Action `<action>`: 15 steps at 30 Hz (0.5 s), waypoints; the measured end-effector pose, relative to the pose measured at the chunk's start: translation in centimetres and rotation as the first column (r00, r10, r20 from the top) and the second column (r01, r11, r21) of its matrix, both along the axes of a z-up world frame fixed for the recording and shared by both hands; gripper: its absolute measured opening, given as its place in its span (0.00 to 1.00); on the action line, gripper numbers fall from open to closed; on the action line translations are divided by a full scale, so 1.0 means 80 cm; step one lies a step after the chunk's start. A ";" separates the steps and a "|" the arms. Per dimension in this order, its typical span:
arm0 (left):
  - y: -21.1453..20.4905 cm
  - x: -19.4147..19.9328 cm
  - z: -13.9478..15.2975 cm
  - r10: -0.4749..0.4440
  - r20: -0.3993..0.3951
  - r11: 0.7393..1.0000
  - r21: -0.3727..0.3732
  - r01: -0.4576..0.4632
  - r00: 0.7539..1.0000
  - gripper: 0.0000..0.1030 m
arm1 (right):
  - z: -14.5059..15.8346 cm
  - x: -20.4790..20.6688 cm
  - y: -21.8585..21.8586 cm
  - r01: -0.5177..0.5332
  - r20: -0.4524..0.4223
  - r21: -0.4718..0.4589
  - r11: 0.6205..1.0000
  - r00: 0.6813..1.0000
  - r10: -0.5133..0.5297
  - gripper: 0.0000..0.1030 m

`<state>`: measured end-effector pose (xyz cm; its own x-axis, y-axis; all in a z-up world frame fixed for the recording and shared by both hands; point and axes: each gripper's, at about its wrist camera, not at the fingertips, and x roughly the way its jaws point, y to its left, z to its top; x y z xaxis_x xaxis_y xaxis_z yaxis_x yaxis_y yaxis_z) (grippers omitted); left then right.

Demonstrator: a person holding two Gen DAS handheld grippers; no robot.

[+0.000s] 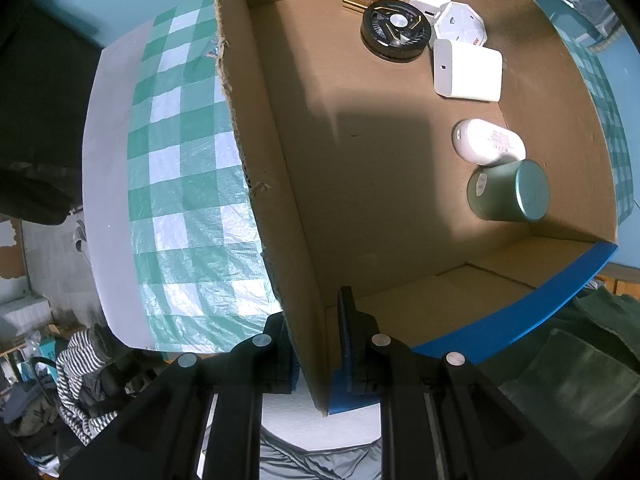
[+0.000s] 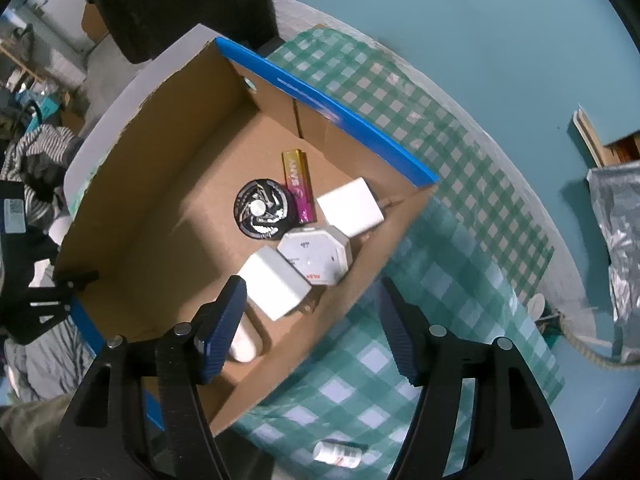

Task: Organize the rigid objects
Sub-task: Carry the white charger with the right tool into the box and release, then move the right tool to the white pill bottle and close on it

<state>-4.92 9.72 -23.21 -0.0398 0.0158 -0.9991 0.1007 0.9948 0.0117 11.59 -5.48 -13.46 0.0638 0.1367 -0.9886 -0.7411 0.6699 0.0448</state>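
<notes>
A cardboard box point(image 1: 280, 128) with blue outer faces stands on a green checked cloth. My left gripper point(image 1: 316, 320) is shut on the box's near wall. Inside lie a black round disc point(image 1: 397, 28), a gold-pink bar point(image 1: 358, 1), white chargers point(image 1: 467, 70), a white octagonal device point(image 1: 460, 24), a white oval case point(image 1: 488, 142) and a green tin point(image 1: 508, 191). In the right wrist view my right gripper point(image 2: 312, 320) is open and empty above the box's near corner point(image 2: 120, 208), over a white charger point(image 2: 276, 286). The disc point(image 2: 262, 208), bar point(image 2: 298, 184) and octagon point(image 2: 314, 256) show there too.
A small white tube point(image 2: 338, 454) lies on the cloth point(image 2: 440, 184) outside the box. A silver bag point(image 2: 620, 240) and a rope point(image 2: 580, 344) sit at the right. Striped clothing point(image 1: 80, 368) lies beyond the table's edge.
</notes>
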 end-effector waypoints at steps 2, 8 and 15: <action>-0.001 0.000 0.000 -0.001 0.000 1.000 0.000 0.001 1.000 0.15 | 0.003 -0.001 -0.009 0.018 -0.004 0.003 1.000 1.000 -0.018 0.66; -0.001 0.000 0.000 -0.004 -0.001 1.000 0.000 0.004 1.000 0.16 | 0.009 -0.006 -0.039 0.068 -0.010 0.004 0.998 0.998 -0.068 0.66; -0.001 0.000 0.000 -0.003 -0.001 1.000 0.000 0.003 1.000 0.16 | 0.012 -0.019 -0.081 0.129 -0.016 0.001 0.992 0.992 -0.129 0.71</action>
<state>-4.92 9.62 -23.23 -0.0411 0.0156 -0.9990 0.1038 0.9945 0.0112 10.10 -11.97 -12.47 0.0658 0.1303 -0.9893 -0.6479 0.7596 0.0569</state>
